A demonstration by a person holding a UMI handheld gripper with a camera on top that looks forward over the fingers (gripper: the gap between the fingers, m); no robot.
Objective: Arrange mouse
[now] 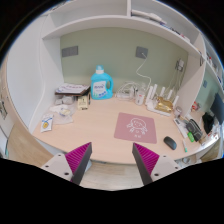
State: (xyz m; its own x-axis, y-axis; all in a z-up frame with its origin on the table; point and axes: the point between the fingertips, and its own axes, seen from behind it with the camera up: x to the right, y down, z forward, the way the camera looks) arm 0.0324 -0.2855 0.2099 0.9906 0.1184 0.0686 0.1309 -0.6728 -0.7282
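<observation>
Mouse [170,143] lies on the desk [100,128], ahead and right of your tongs [112,160], which gape wide, holding nothing; approach low, straddling it squarely.

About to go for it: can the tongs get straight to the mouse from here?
Probably yes. The tongs are open and hold nothing, and the mouse lies beyond the right finger, beside the pink mouse pad, with nothing visibly in between.
</observation>
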